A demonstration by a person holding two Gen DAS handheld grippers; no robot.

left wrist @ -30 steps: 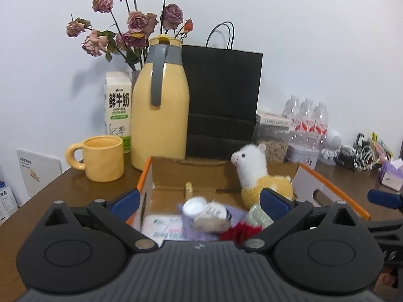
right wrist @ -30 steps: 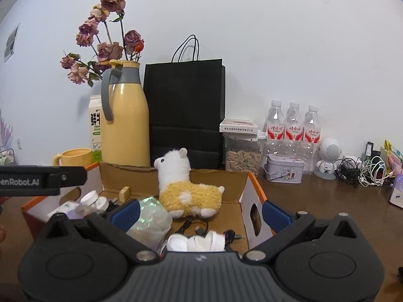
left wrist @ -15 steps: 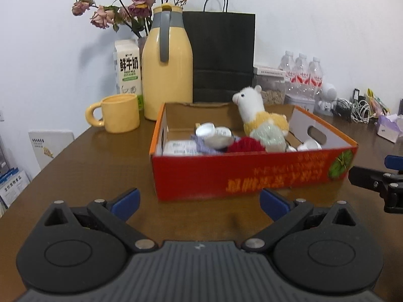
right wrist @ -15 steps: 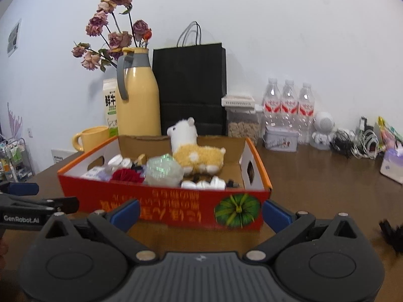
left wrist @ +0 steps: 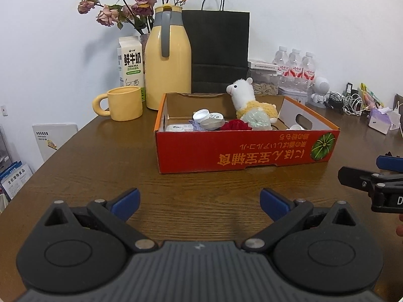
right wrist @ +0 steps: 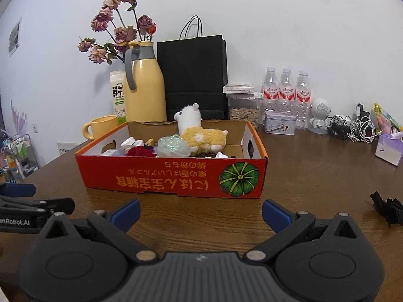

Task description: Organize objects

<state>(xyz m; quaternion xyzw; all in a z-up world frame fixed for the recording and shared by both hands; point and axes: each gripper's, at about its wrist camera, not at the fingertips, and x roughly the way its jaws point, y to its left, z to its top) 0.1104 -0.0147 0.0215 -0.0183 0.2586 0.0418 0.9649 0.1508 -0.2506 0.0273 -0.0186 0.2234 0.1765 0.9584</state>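
Now that both have drawn back from over the red cardboard box point(left wrist: 241, 148) on the brown wooden bench point(left wrist: 100, 166), the left hand-held gripper point(left wrist: 199, 198) and right hand-held gripper point(right wrist: 200, 210) hang released and empty, so the filling, with the plush alpaca point(right wrist: 199, 133) inside, seems finished.

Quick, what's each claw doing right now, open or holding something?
Left claw: open, holding nothing.
Right claw: open, holding nothing.

wall point(left wrist: 302, 12): plain white, beyond the fingers | table point(left wrist: 105, 166): dark brown wood, under the fingers | light: even, soft shadows
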